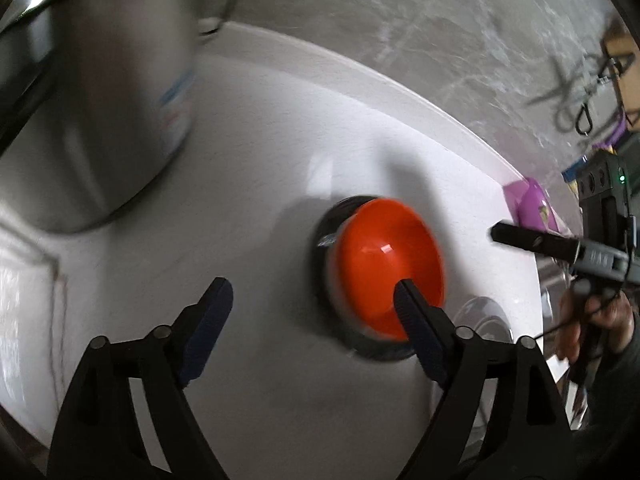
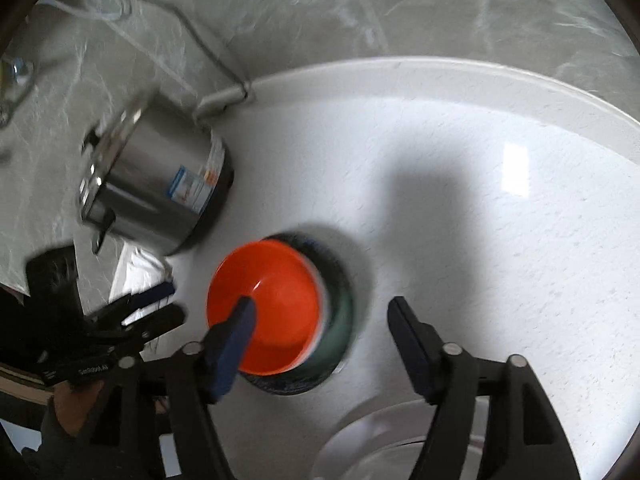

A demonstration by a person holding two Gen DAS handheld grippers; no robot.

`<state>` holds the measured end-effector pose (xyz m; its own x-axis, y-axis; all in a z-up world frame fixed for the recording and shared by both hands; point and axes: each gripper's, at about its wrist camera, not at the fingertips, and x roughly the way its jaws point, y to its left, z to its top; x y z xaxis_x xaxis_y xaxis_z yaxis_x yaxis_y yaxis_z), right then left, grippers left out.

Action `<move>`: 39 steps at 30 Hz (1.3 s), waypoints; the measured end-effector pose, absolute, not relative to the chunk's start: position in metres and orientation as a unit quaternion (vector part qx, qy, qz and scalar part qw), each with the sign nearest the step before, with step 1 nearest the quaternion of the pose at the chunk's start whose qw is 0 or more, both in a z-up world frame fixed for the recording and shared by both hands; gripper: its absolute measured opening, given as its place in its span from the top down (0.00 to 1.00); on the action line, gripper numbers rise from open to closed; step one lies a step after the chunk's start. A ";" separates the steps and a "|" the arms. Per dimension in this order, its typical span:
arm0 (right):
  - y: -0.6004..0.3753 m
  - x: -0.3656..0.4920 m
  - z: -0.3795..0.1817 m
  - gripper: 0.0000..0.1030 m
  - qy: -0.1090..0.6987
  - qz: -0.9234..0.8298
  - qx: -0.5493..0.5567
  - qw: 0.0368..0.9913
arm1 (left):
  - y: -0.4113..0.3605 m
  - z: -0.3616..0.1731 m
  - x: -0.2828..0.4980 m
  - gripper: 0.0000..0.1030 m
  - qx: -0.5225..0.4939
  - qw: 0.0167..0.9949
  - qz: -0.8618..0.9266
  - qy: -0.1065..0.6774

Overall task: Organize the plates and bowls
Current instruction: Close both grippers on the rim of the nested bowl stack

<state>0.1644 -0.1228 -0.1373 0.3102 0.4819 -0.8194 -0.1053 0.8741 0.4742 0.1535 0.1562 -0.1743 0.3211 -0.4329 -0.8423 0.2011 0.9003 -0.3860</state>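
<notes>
Bright, even light, but heavy motion blur in both views.
You get soft grey shadows on the white table (image 2: 500, 240), a window-like glare patch on it & a highlight in the orange bowl (image 1: 384, 264). Steel pot (image 1: 108, 120) smeared; fisheye bends the edges, corners go black.

- We see our left gripper (image 1: 312, 292): black angular arms, flat dark blue ribbed pads (image 1: 212, 312), round silver pivot pins (image 1: 162, 332) on the linkages.
- Our right gripper (image 2: 320, 312): same black frame, blue pads (image 2: 236, 332), silver pins (image 2: 451, 348).
- From the left view, the right one's body is grey with raised lettering, a green light (image 1: 621, 178), a thin black cable.
- Small white lettering on the left one's black body.
- Dark grey sleeve (image 1: 624, 356) at the wrist.
</notes>
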 end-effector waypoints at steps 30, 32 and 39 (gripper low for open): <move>-0.132 0.182 -0.202 0.38 0.608 0.193 0.204 0.743 | 0.177 -0.253 0.168 0.02 -0.115 0.774 -0.151 0.604; -0.135 0.180 -0.202 0.38 0.609 0.190 0.197 0.745 | 0.179 -0.254 0.171 0.02 -0.115 0.773 -0.152 0.605; -0.115 0.185 -0.216 0.48 0.632 0.215 0.166 0.726 | 0.172 -0.256 0.187 0.02 -0.097 0.771 -0.165 0.608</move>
